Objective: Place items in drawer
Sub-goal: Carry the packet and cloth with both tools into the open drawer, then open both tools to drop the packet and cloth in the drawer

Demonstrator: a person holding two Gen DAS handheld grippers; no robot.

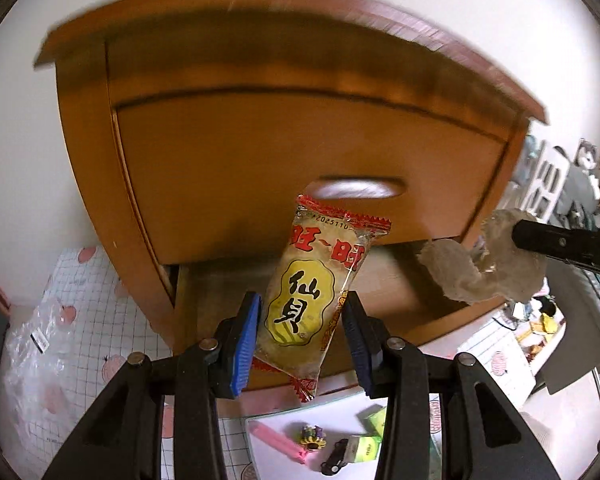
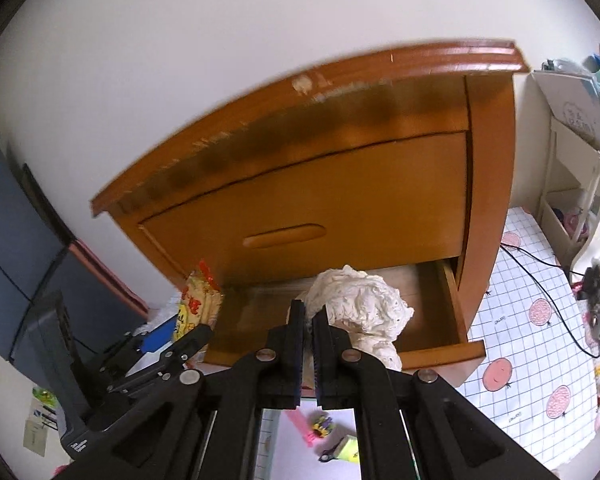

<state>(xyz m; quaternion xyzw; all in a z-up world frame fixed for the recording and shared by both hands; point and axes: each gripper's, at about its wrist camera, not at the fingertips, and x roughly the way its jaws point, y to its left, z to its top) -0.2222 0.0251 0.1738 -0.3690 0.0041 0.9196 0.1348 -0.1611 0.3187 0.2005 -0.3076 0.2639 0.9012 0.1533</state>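
Snack packet (image 1: 316,300) is pinched upright, long axis vertical, by the left gripper (image 1: 300,340); crumpled cloth (image 2: 356,312) is clamped by the right gripper (image 2: 309,344); open drawer (image 2: 452,344) lies ahead, below both.

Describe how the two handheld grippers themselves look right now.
Both are black, angular linkage frames with silver pivot pins. The left gripper carries bright blue ribbed pads; the right gripper has dark ribbed fingers. No cables or sleeves show.

The snack packet (image 1: 320,300) reads 旺旺 in red, 仙貝 in black, with "2025110" stamped on top.
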